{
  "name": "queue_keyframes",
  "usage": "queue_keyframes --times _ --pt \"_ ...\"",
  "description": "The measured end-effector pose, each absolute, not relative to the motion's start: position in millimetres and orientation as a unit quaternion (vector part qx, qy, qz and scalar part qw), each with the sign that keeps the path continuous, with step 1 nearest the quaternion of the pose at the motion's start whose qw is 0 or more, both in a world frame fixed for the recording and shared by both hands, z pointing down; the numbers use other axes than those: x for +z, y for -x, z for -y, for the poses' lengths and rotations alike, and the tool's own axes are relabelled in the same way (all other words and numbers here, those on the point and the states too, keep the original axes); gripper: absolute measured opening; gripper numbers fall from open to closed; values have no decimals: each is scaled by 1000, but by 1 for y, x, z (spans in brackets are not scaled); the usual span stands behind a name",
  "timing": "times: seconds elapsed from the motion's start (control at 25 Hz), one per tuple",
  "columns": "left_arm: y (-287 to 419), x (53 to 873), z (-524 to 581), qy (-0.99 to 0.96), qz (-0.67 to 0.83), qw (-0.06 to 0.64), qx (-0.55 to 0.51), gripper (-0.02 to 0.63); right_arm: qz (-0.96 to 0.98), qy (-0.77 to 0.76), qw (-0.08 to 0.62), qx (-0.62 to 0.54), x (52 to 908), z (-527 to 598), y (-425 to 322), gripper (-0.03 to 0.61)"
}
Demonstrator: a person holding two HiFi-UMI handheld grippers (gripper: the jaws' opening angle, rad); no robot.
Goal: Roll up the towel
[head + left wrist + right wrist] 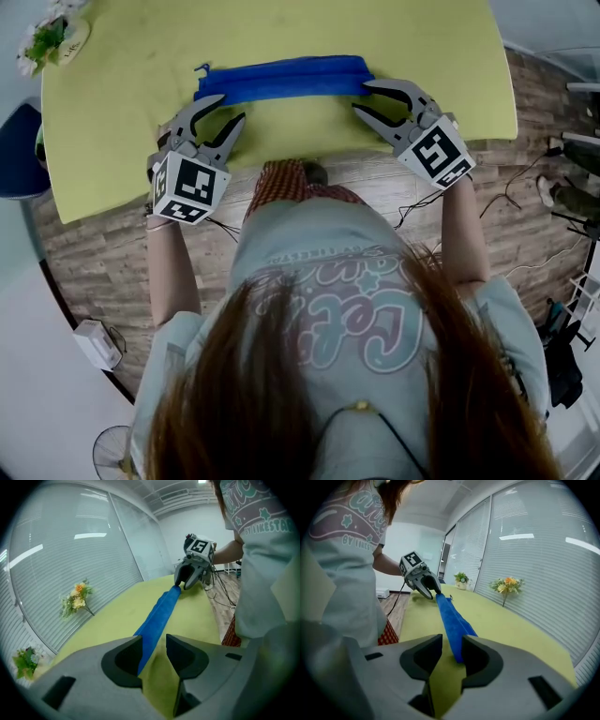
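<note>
Hair (234, 403) foremost; right end of blue towel (281, 78) partly behind right tongs (362, 97)

Towel (158, 616) end seemingly hidden behind jaws.

- towel (281, 78): soft blue cloth, matt, slightly fuzzy
- table (281, 28): smooth, matt yellow-green top
- left gripper (228, 110) and right gripper (362, 97): matt grey plastic, with darker matt lining inside the jaws
- floor (103, 253): wood-look planks, faint sheen
</note>
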State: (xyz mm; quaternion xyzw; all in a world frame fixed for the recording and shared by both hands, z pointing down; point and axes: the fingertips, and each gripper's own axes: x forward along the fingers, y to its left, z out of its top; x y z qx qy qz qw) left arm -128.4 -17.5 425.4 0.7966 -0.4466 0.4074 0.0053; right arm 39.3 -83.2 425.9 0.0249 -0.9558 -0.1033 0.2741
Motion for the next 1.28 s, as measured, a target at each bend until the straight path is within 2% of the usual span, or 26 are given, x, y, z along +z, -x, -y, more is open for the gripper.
queue_keyframes --times 0.24,0.6,0.72,0.88,1.08,1.28 --pt "148 443 19 -765 437 -10 472 156 948 -30 295 -114 434 91 -37 132" --pt "161 446 33 -751 439 -25 493 155 933 -34 324 -153 442 103 -34 132" --pt "162 447 36 -748 434 -33 502 133 930 -39 330 -158 444 104 -35 132" --pt "165 450 34 -749 430 -26 504 92 927 -46 333 -166 444 107 -33 74" --pt "162 444 33 -760 430 -12 488 72 926 -43 332 -172 441 109 -37 44" --pt "156 442 24 -776 427 17 465 69 936 -37 325 -131 439 107 -46 37"
